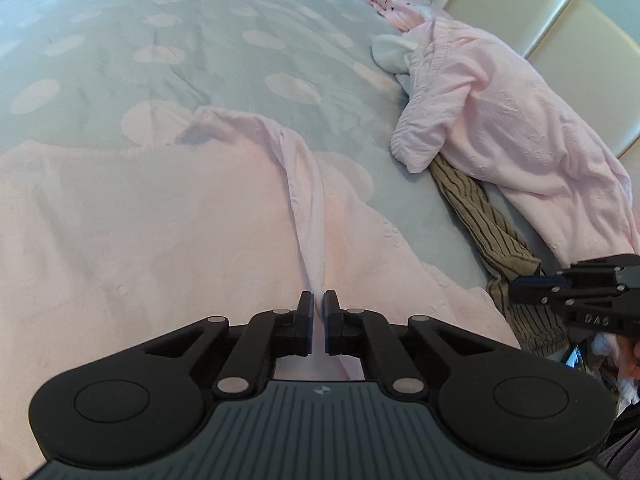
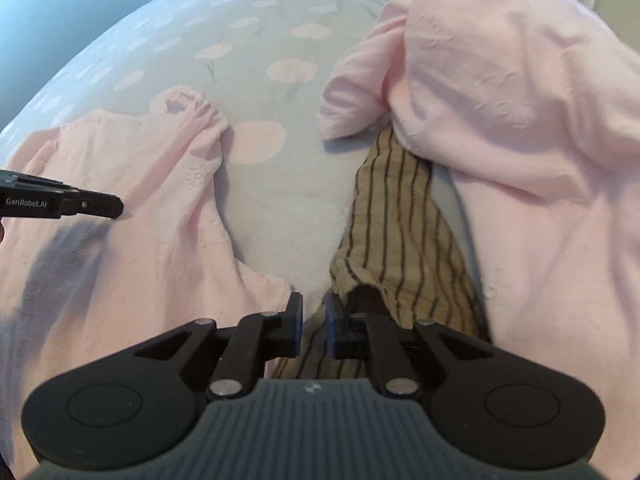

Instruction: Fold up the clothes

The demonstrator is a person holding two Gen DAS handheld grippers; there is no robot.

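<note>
A pale pink garment (image 1: 140,220) lies spread on the grey bed cover; it also shows at the left of the right wrist view (image 2: 132,200). My left gripper (image 1: 319,304) is shut on a ridge of this pink fabric, which runs away from the fingertips. My right gripper (image 2: 314,312) hangs just above the bed at the pink garment's right edge, jaws a small gap apart, nothing clearly between them. It also shows at the right edge of the left wrist view (image 1: 520,286). The left gripper shows at the left of the right wrist view (image 2: 116,208).
A tan striped garment (image 2: 400,232) lies under my right gripper. A second pink garment (image 2: 500,120) is heaped to the right. A white cloth (image 1: 394,54) lies beyond it. The grey cover with pink dots (image 1: 200,40) stretches ahead. A cream headboard (image 1: 560,40) is at the right.
</note>
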